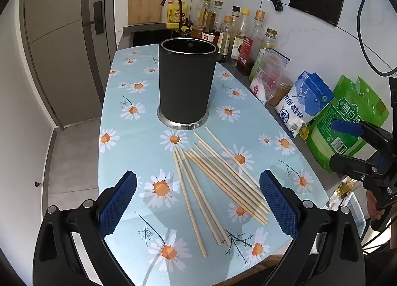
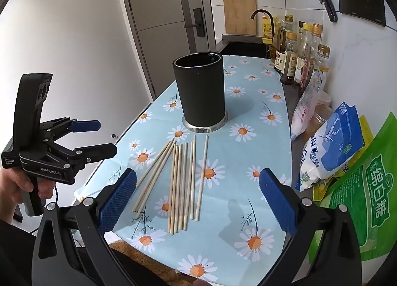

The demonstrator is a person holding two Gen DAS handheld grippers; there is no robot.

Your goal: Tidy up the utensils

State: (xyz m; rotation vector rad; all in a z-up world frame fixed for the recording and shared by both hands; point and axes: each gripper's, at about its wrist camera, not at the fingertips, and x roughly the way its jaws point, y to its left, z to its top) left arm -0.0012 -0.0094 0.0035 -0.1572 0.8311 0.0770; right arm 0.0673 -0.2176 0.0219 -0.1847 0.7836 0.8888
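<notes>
About ten pale wooden chopsticks [image 2: 178,181] lie loosely fanned on the daisy-print table [image 2: 248,211], just in front of an upright black holder [image 2: 199,92] with a steel base. The left gripper [image 2: 96,137] reads "GenRoboLAI"; a green bag [image 2: 367,199] carries Chinese characters. Both the left and the right gripper [image 2: 197,196] hang above the chopsticks, tilted down, jaws wide apart, holding nothing.
</notes>
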